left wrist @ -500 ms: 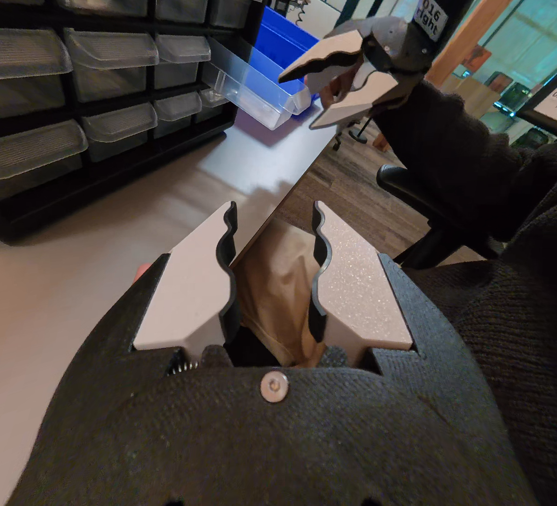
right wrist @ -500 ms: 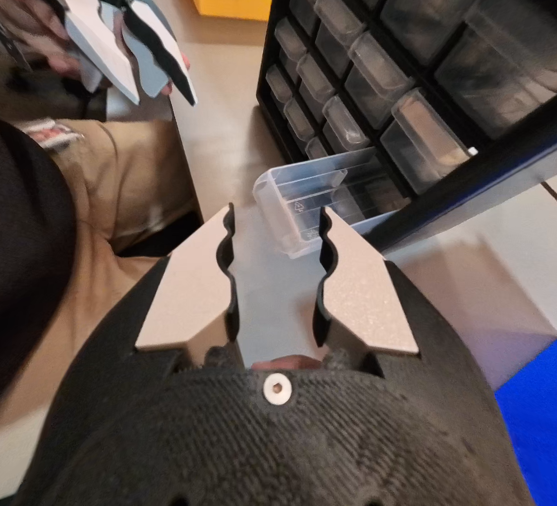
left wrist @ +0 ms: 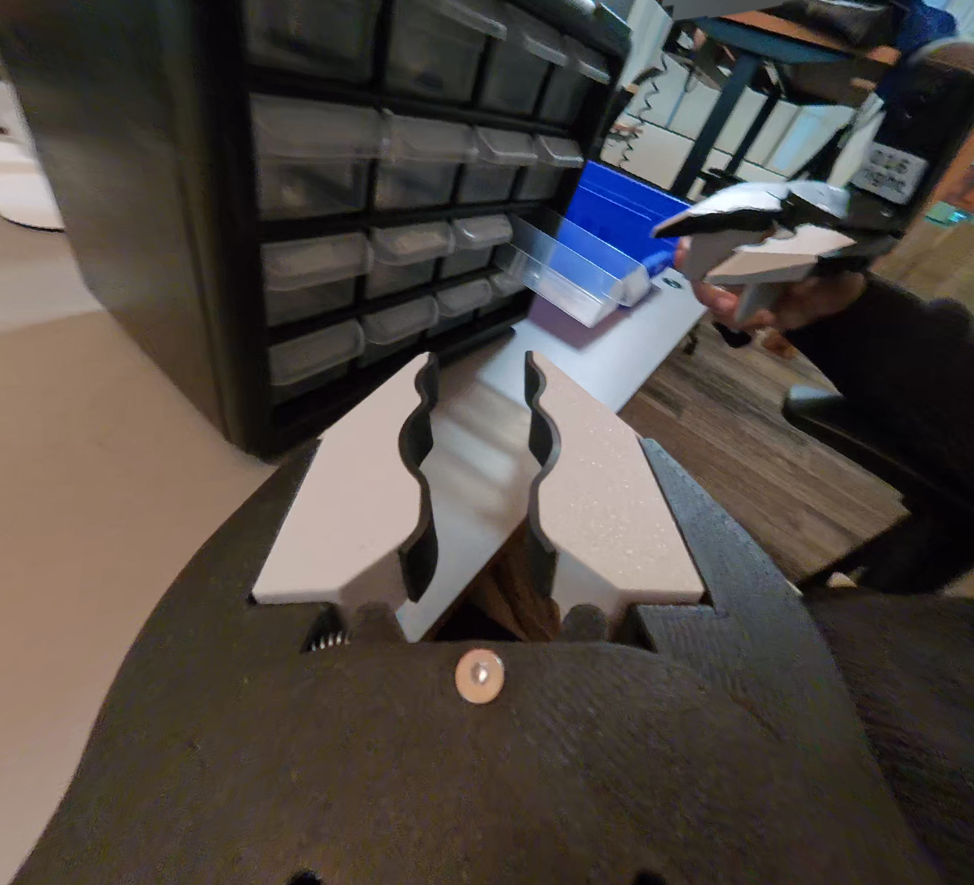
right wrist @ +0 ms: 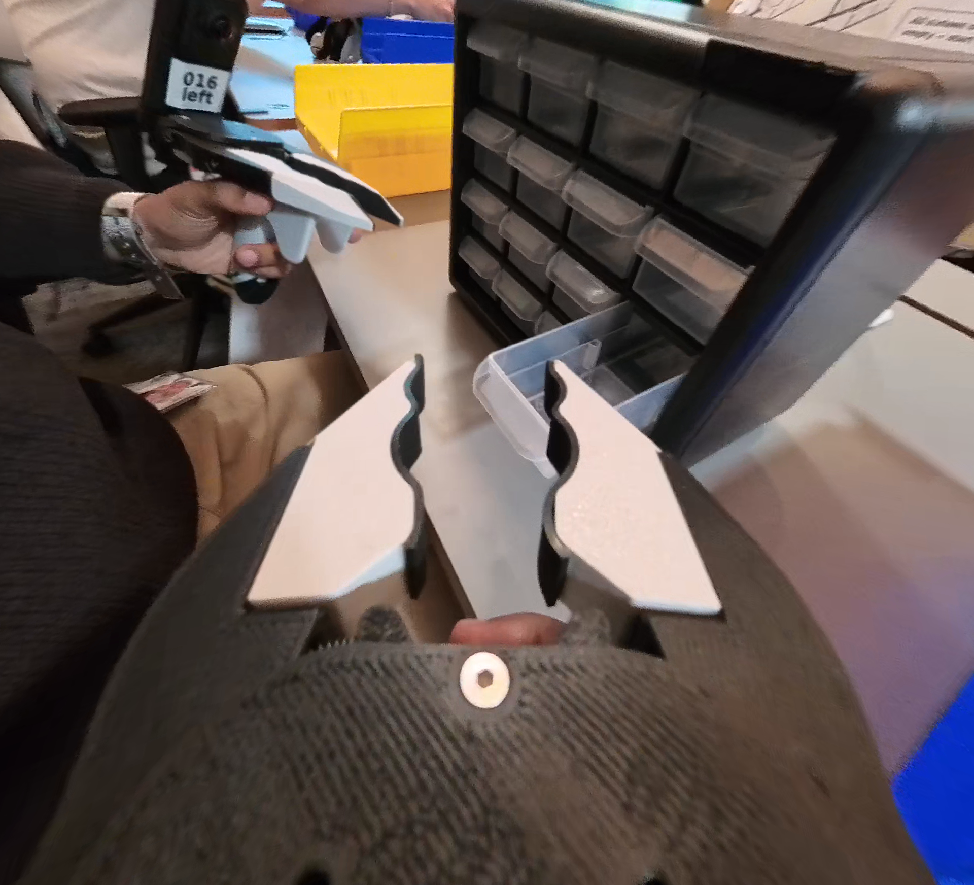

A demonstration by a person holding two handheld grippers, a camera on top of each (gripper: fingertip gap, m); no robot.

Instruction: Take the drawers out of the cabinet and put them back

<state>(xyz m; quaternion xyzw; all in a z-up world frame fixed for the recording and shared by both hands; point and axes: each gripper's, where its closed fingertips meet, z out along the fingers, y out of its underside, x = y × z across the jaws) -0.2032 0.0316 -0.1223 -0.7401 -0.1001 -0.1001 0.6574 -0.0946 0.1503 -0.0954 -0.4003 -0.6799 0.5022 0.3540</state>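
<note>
While the clear drawer (right wrist: 569,385) juts far out of the bottom-right slot of the black cabinet (right wrist: 659,164) on the worktop (right wrist: 390,290), the right gripper (right wrist: 482,374) hovers just before it with its fingers spread and empty; the drawer's front lip shows beside and partly behind the tip of its right finger, with no touch visible. The left gripper (left wrist: 477,359) is also parted and holds nothing, pointing at the cabinet's lower left drawers, well apart from the pulled one (left wrist: 574,274). Compared with half a second ago, both grippers are raised and tilted up, so the whole cabinet front now shows. Count: one cabinet, one drawer pulled out, two grippers, one yellow bin (right wrist: 379,121).
</note>
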